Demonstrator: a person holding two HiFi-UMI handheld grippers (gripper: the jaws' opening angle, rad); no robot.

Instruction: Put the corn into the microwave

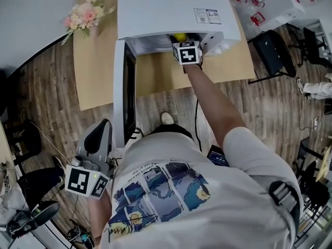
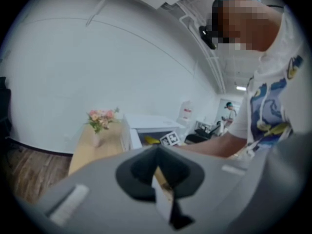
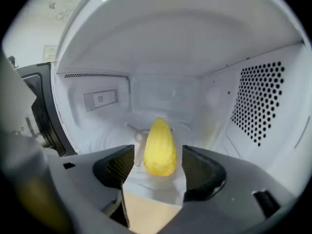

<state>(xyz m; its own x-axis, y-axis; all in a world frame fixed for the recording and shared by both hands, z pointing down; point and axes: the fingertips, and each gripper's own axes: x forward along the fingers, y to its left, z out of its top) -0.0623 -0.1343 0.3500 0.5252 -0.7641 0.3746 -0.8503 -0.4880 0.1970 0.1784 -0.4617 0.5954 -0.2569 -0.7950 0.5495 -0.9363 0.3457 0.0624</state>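
Observation:
The yellow corn (image 3: pixel 159 147) lies on the white floor of the microwave (image 1: pixel 171 9), tip pointing towards the back wall. My right gripper (image 3: pixel 158 162) reaches into the cavity and is open; its dark pads (image 3: pixel 119 165) stand either side of the corn's near end without pressing on it. In the head view only its marker cube (image 1: pixel 187 52) and a bit of corn (image 1: pixel 179 37) show at the oven mouth. My left gripper (image 1: pixel 104 126) hangs low at the left, away from the microwave, jaws shut and empty (image 2: pixel 157 152).
The microwave door (image 1: pixel 124 87) stands swung open to the left, over the wooden table (image 1: pixel 98 71). A vase of flowers (image 1: pixel 85 17) stands at the table's back left. The cavity's perforated right wall (image 3: pixel 258 101) is close. A black chair (image 1: pixel 275 51) is right of the table.

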